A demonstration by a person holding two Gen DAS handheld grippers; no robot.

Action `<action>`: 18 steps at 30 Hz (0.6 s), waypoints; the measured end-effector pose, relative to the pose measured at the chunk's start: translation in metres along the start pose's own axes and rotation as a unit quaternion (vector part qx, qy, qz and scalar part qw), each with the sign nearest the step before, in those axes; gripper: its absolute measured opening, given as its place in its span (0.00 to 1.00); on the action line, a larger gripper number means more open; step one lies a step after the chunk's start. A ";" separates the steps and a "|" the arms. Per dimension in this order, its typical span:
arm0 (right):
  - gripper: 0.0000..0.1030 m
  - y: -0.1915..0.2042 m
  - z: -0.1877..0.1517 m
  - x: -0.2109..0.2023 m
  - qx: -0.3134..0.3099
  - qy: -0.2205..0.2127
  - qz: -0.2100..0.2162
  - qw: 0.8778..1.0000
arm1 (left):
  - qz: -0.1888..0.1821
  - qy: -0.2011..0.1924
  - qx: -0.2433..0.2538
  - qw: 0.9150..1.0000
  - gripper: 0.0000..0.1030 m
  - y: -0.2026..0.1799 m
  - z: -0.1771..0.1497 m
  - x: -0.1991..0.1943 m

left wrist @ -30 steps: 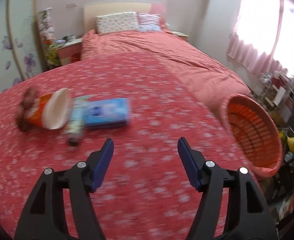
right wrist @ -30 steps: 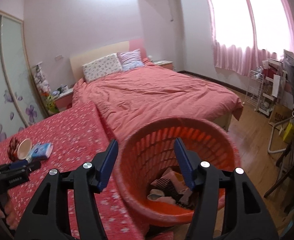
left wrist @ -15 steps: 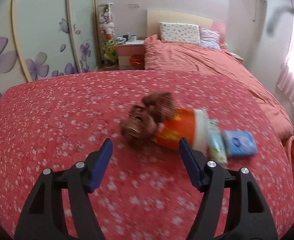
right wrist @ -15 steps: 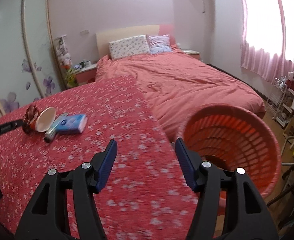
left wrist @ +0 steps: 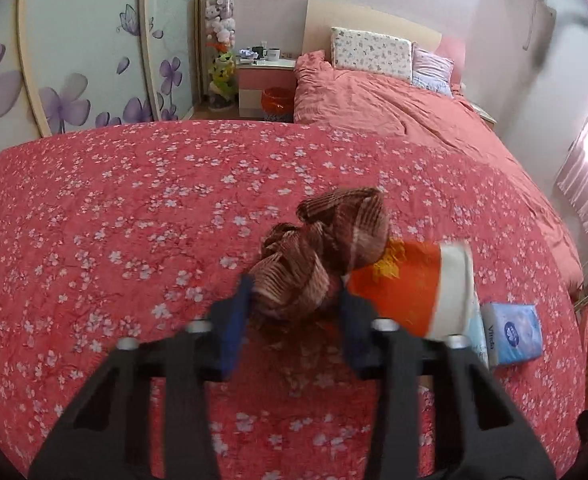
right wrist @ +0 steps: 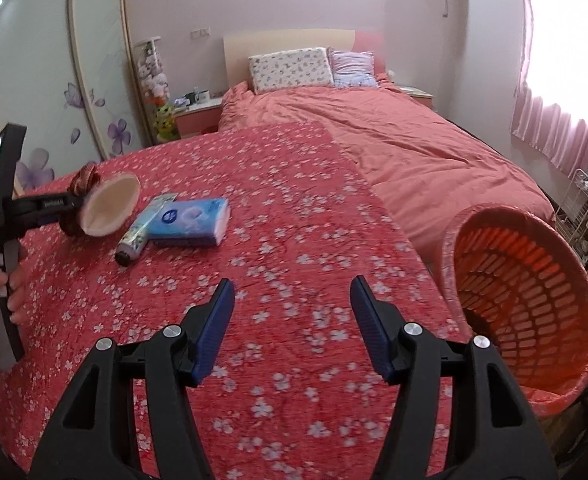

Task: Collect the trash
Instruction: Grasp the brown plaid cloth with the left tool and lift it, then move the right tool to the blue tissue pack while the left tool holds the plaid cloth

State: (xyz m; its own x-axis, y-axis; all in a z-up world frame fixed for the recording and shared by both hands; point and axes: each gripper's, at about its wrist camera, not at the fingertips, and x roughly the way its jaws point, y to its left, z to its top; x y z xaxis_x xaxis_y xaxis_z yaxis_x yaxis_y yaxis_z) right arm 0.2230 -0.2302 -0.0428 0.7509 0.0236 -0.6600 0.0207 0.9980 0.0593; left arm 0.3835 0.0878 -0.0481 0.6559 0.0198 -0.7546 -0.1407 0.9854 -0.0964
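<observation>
A brown striped cloth bundle point(left wrist: 318, 248) lies on the red floral cover, against an orange and white paper cup point(left wrist: 418, 288) on its side. My left gripper point(left wrist: 294, 304) straddles the near end of the bundle, jaws narrowed around it. Beside the cup lie a tube point(right wrist: 142, 228) and a blue tissue pack point(left wrist: 514, 332). In the right wrist view my right gripper point(right wrist: 290, 312) is open and empty above the cover, with the orange basket point(right wrist: 526, 292) tilted at its right. The left gripper point(right wrist: 46, 204) shows there at the cup point(right wrist: 110, 204).
The bed with pink duvet point(right wrist: 414, 144) and pillows point(right wrist: 290, 68) lies behind. A nightstand point(left wrist: 266, 76) and small orange bin point(left wrist: 276, 100) stand by the wardrobe doors point(left wrist: 74, 60). A shelf rack point(right wrist: 582, 196) stands at the right by the window.
My left gripper has swung left from the basket to the trash pile, moved onto the brown bundle and narrowed its jaws. My right gripper has pulled back from the basket.
</observation>
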 end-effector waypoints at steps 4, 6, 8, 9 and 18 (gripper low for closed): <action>0.59 0.008 -0.001 0.003 -0.006 0.005 0.003 1.000 | -0.009 -0.013 -0.004 1.000 0.18 0.017 -0.002 -0.011; 0.59 0.012 -0.001 0.004 -0.006 0.007 0.007 1.000 | -0.008 -0.017 -0.005 1.000 0.16 0.026 -0.004 -0.017; 0.59 0.017 0.001 0.007 -0.007 0.008 0.010 1.000 | 0.001 -0.025 -0.008 1.000 0.16 0.039 -0.008 -0.027; 0.59 0.019 0.002 0.008 -0.007 0.008 0.012 1.000 | 0.005 -0.029 -0.009 1.000 0.16 0.044 -0.009 -0.030; 0.61 0.047 0.022 0.042 0.020 0.023 0.038 0.999 | 0.029 -0.013 -0.001 0.999 0.18 0.080 -0.047 -0.042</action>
State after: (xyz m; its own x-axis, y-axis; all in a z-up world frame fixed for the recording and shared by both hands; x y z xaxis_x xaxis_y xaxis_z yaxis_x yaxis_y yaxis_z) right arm 0.2703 -0.1834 -0.0509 0.7197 0.1032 -0.6865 -0.0080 0.9901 0.1403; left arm 0.3097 0.1578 -0.0551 0.6658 0.0822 -0.7416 -0.1807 0.9821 -0.0534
